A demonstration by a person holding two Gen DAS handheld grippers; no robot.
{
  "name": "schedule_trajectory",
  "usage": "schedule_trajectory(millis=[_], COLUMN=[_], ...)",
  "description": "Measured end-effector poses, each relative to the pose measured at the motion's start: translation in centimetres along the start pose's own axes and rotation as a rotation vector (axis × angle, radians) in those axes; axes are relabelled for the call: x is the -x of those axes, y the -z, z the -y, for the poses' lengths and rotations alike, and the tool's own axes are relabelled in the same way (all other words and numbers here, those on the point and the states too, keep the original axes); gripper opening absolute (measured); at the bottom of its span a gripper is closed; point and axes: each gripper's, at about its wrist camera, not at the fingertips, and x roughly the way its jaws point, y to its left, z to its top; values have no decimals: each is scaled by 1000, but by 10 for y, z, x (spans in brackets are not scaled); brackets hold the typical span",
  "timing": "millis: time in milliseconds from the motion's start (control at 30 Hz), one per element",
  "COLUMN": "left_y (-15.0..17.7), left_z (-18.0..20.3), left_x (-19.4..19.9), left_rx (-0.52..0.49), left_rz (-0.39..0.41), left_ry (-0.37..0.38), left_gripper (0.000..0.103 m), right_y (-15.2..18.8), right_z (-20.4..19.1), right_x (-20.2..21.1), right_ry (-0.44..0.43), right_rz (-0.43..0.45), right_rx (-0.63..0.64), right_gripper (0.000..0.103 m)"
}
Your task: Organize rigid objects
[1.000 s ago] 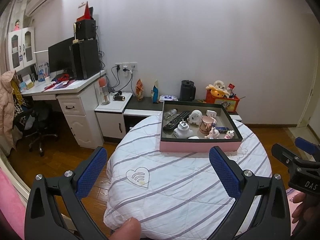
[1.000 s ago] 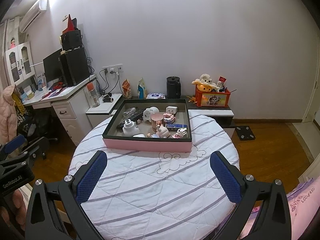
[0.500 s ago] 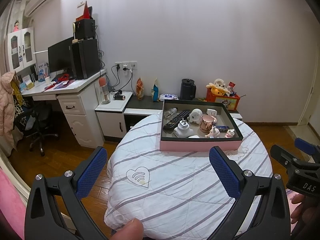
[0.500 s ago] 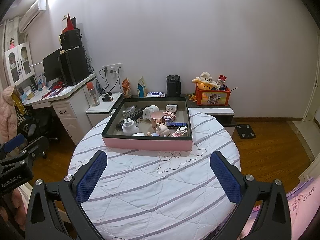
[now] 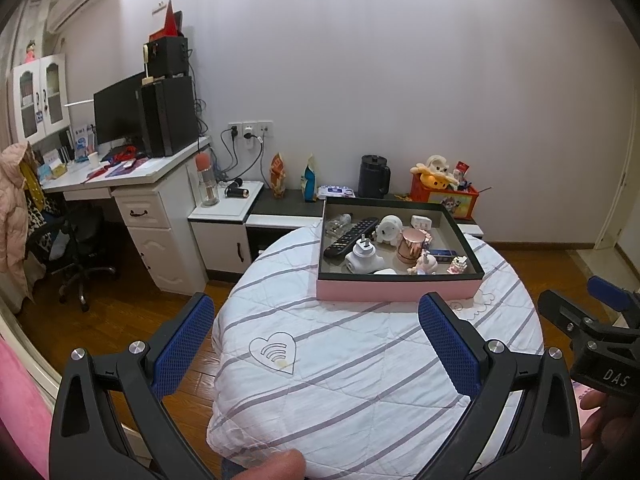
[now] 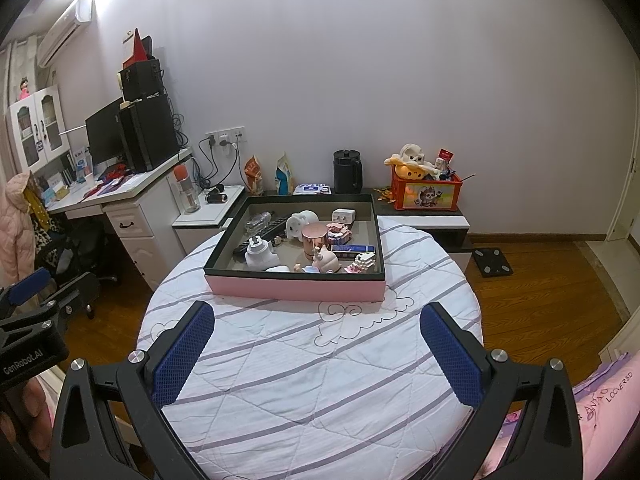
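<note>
Pink card forms the outer wall of the box, whose dark rim and grey floor are seen in the middle of both frames; it is set toward the far edge of the round surface, which is covered by a white quilted cloth with grey stripes. Inside the box a black remote is laid diagonally at the left, a white plug adapter is placed just in front of it, and a copper-coloured cup is stood upright near the centre. A white elephant figure is seen behind the cup, and a small pink pig figurine in front of it. Further small items at the right of the box are too small to be told apart.

The left gripper is held above the near edge of the surface in the lower part of the left wrist frame, its blue-padded fingers spread wide apart with nothing between them. The right gripper is held likewise in the lower part of its own frame, its fingers equally wide apart and empty. Both are kept well apart from the box.
</note>
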Motion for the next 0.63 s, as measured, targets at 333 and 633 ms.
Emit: schedule_trajectory(millis=[333,633], left_y=[2,3], left_z=[0,-2], left_x=[-1,-4], left_rx=[-2,2], left_rz=[-13,-27], left_ry=[9,19], left_gripper=[103,103], right_y=[1,5], right_z=[-1,-3], right_x=[-1,-7], right_ry=[-3,-1], right_rz=[-3,-12], right_rx=[-2,-1], right_gripper=[103,103])
